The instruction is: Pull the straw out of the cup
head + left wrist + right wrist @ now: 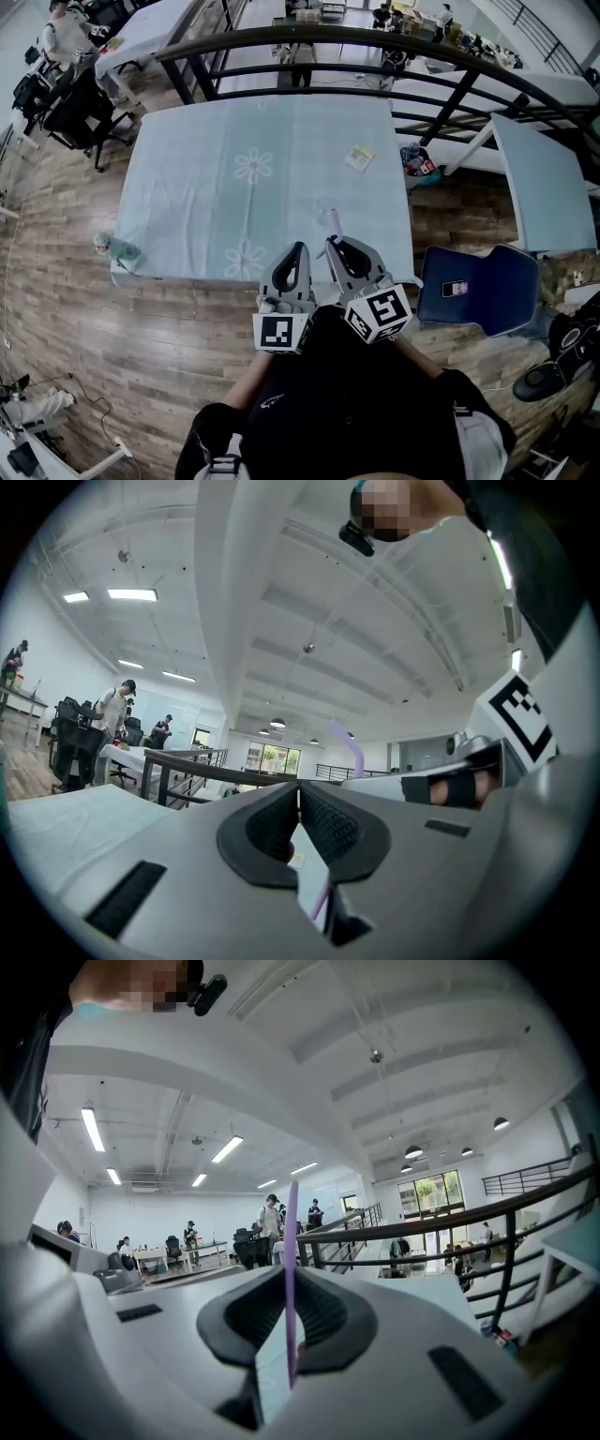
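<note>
Gripping thin purple plastic straw (291, 1241) upright between narrowed fingers of right gripper (289, 1283); pinched on shaft, presumably for straight upward draw. Held just beside clear plastic cup (324, 208) standing on pale blue cloth-covered table (206, 187). Lower end seemingly free of cup, not certain from head view. Parked alongside: left gripper (298, 794), fingers pressed together on nothing, likely idle since cup needs no steadying. Judged: extraction at or near completion.

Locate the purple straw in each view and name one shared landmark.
Head view: purple straw near centre, just past the right gripper's tips.
Left gripper view: right of centre, bent top above the jaws.
Right gripper view: centre, upright between the jaws.
Shared landmark: the dark railing.
</note>
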Demonstrator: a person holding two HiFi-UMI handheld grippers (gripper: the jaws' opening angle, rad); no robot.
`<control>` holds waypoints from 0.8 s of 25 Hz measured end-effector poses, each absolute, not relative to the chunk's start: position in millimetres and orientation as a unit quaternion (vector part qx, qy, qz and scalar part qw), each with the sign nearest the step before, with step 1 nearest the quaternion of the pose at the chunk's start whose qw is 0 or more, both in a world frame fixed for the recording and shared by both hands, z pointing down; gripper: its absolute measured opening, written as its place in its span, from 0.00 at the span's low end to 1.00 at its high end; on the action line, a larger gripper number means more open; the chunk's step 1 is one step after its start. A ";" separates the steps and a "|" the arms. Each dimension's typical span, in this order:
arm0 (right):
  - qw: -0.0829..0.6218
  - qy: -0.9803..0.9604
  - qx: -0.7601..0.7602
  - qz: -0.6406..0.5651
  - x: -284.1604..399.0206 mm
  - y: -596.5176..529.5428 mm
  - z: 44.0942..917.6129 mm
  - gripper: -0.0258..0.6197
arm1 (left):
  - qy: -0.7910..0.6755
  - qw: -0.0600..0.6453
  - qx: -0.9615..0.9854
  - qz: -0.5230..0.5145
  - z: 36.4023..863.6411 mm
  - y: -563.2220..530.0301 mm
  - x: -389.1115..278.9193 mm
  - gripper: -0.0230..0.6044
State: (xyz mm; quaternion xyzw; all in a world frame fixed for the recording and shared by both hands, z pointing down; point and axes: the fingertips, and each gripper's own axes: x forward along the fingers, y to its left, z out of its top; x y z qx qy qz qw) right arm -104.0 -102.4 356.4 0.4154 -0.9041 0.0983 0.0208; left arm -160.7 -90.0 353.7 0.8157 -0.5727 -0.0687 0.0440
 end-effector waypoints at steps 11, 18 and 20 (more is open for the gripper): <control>0.029 -0.906 0.411 0.101 -104.3 -107.7 362.2 0.09 | -0.563 0.044 0.823 -0.058 360.0 -99.5 -150.9 0.07; 0.032 -0.904 0.416 0.094 -94.6 -112.4 362.1 0.09 | -0.554 0.046 0.830 -0.055 362.4 -105.7 -139.5 0.07; 0.032 -0.902 0.421 0.097 -90.6 -113.9 363.2 0.09 | -0.551 0.046 0.831 -0.055 362.8 -108.0 -137.0 0.07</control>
